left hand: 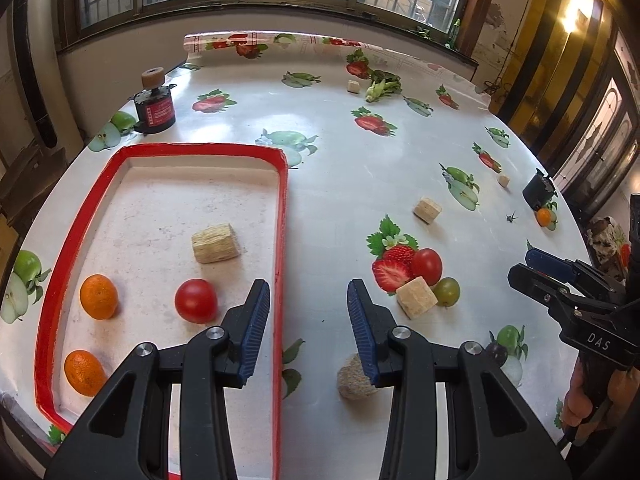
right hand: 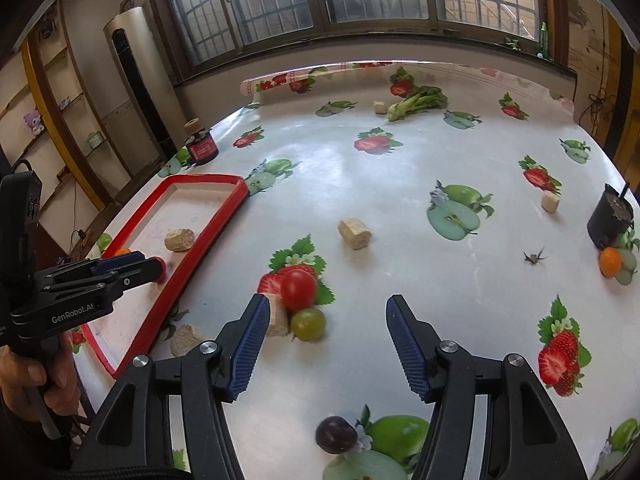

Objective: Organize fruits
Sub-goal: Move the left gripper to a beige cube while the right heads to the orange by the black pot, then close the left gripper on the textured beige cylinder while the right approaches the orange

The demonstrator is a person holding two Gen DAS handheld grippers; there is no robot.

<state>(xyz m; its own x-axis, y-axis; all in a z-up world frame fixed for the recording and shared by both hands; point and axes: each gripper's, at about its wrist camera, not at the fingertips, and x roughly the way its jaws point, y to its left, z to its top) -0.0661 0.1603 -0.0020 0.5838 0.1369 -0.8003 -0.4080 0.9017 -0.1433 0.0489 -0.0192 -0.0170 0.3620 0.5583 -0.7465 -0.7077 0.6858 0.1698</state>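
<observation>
A red-rimmed tray (left hand: 282, 240) on the left holds two oranges (left hand: 98, 296), a red tomato (left hand: 196, 301) and a wood block (left hand: 215, 242). My left gripper (left hand: 308, 284) stands open and empty above the tray's right rim. On the tablecloth to its right lie a red tomato (right hand: 298, 289), a green grape (right hand: 308, 324) and a pale block (right hand: 278, 320). My right gripper (right hand: 326, 302) is open and empty just right of that tomato and grape. A dark plum (right hand: 336, 434) lies close under it. Another orange (right hand: 610, 262) sits far right beside a black pot (right hand: 610, 218).
Pale wood blocks (right hand: 354, 233) lie scattered on the fruit-printed cloth, one rounded block (left hand: 354, 376) by my left fingers. A dark jar (left hand: 155, 110) stands behind the tray, greens (right hand: 418, 102) at the far edge. A small dry stem (right hand: 534, 257) lies near the pot. A hand (right hand: 24, 376) holds the left gripper.
</observation>
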